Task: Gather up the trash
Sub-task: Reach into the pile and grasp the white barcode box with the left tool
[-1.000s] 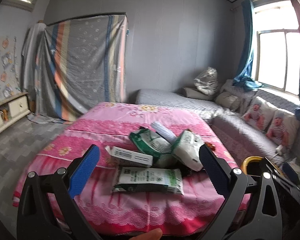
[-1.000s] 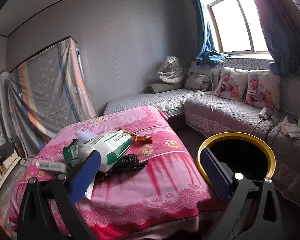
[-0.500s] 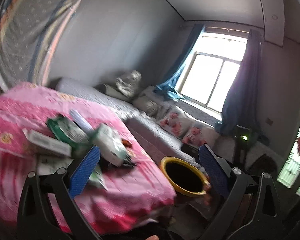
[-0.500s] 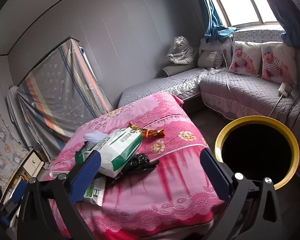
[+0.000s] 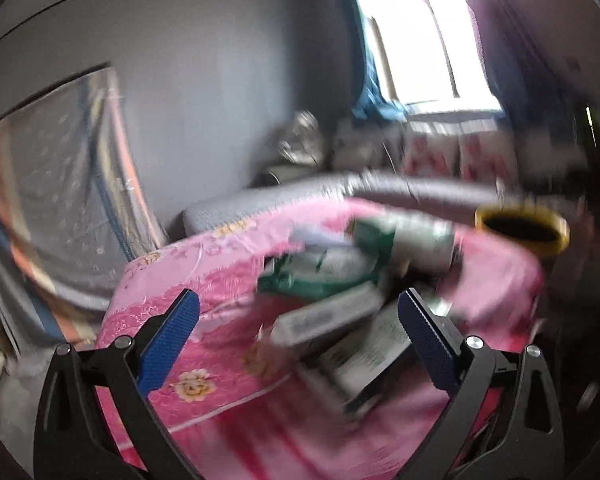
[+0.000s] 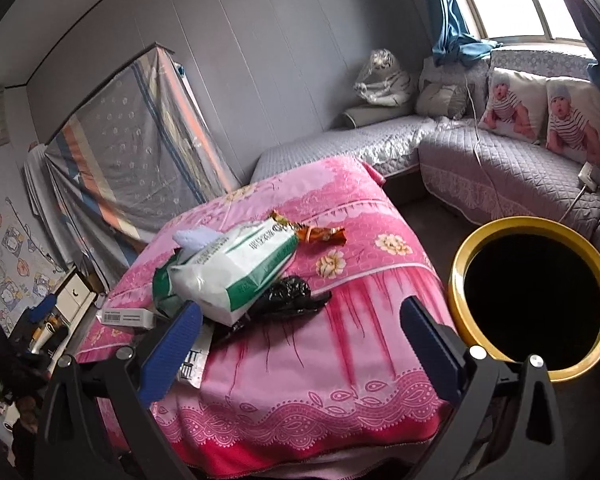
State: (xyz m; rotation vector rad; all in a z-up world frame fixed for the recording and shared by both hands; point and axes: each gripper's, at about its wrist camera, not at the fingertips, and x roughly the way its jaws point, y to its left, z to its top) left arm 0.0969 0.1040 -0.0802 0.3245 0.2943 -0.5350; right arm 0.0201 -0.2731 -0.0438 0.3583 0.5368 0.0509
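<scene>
Both grippers, the left gripper (image 5: 298, 336) and the right gripper (image 6: 300, 346), are spread wide and hold nothing. The trash, a white and green bag (image 6: 236, 266), black bag (image 6: 286, 296) and orange wrapper (image 6: 314, 232), lies on the pink table (image 6: 320, 360). The yellow-rimmed bin (image 6: 464, 248) stands just beside it.

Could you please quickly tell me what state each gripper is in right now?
Left gripper: open, holding nothing.
Right gripper: open, holding nothing.

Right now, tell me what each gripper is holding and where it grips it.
Nothing is held. The left gripper and right gripper are both open, empty, above the trash pile on the pink table.
</scene>
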